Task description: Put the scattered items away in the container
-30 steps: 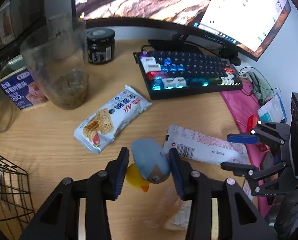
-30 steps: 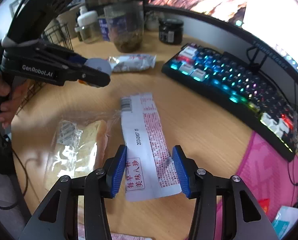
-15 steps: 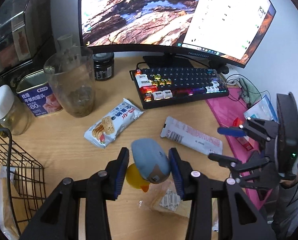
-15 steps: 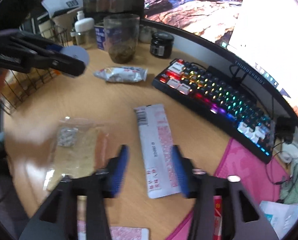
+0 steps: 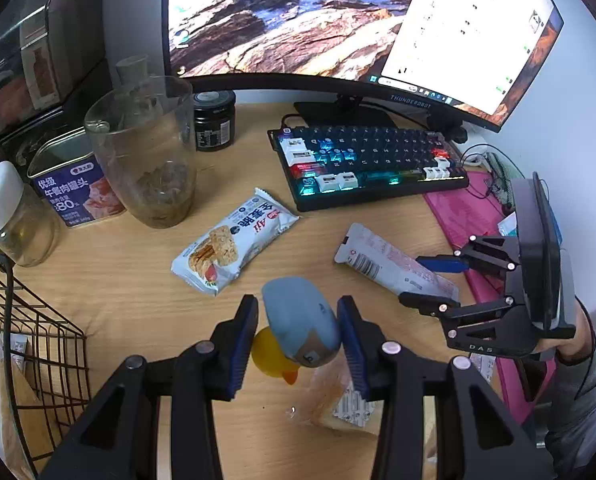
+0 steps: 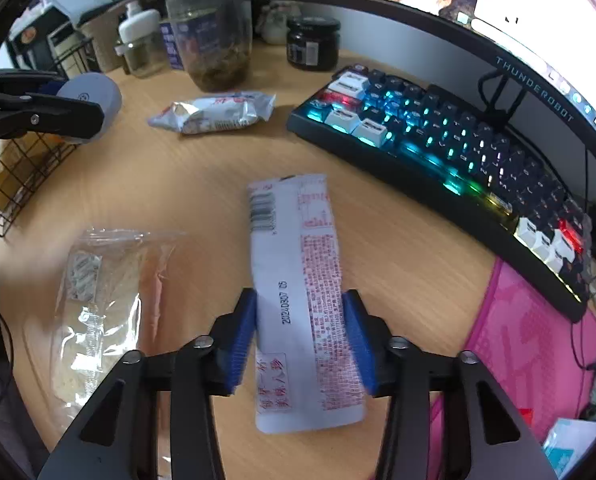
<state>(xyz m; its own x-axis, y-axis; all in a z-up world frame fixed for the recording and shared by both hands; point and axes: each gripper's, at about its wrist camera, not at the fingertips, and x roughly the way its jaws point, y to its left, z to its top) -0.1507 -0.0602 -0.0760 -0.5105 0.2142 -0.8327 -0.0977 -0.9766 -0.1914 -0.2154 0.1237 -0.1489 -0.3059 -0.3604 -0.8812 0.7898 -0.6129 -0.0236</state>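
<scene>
My left gripper (image 5: pixel 298 303) is shut on a yellow rubber duck with a blue cap (image 5: pixel 302 316), held above the desk beside the black wire basket (image 5: pixel 38 320). The duck's cap (image 6: pixel 94 92) also shows in the right wrist view. My right gripper (image 6: pixel 298 296) points down over a white sachet with red print (image 6: pixel 298 248). Its jaws are closing, and the blue pads touch the sachet's two long edges. The sachet lies flat on the wood. A snack bar packet (image 5: pixel 234 240) and bread in a clear bag (image 6: pixel 102 300) lie loose nearby.
A lit keyboard (image 5: pixel 370 164) and a monitor (image 5: pixel 298 20) fill the back. A glass jar (image 5: pixel 150 156), a blue tin (image 5: pixel 74 188), a black jar (image 5: pixel 214 120) and a small bottle (image 5: pixel 6 216) stand at the back left. A pink mat (image 5: pixel 470 208) lies at the right. The basket holds a packet.
My left gripper has risen with the duck, so more of the desk and basket shows. My right gripper drew back, then came down along the sachet with its jaws narrower.
</scene>
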